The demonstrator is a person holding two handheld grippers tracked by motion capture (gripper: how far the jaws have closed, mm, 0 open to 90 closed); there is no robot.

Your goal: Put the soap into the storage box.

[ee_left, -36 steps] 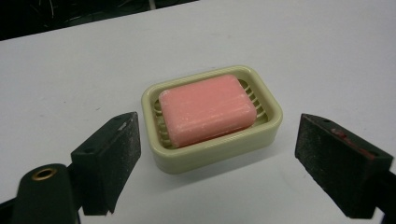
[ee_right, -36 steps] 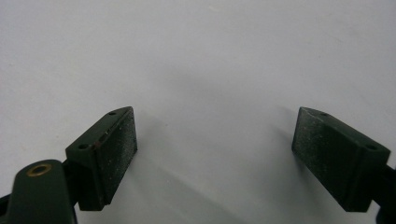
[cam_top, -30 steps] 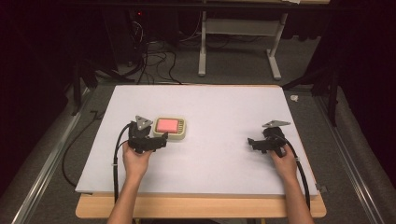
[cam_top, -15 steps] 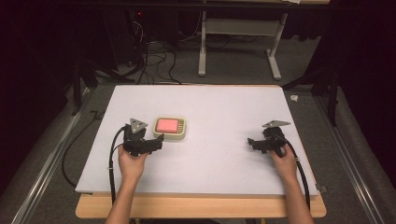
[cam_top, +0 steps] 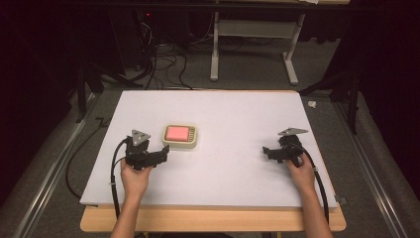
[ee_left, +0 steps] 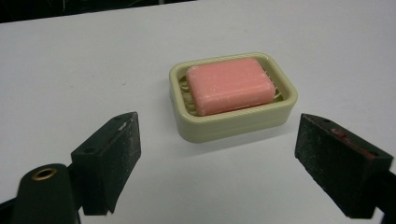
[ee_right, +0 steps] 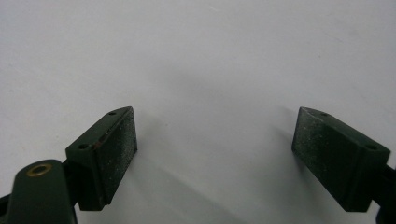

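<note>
A pink bar of soap (cam_top: 178, 132) (ee_left: 229, 84) lies in a cream soap dish (cam_top: 193, 143) (ee_left: 233, 124) left of the white board's middle. My left gripper (cam_top: 162, 151) (ee_left: 229, 161) is open just short of the dish, its jaws wide apart and pointing at it without touching. At the right side of the board my right gripper (cam_top: 268, 151) (ee_right: 215, 158) rests open, with only bare white surface between its jaws. A hand holds each gripper from the near edge.
The white board (cam_top: 233, 114) lies on a wooden table (cam_top: 213, 220). Cables (cam_top: 163, 64) and a metal stand (cam_top: 215, 54) are on the dark floor beyond the far edge. Rails (cam_top: 49, 168) run along both sides.
My left gripper has drawn back from the soap dish toward the near left, leaving the dish where it was. The right gripper has stayed still.
</note>
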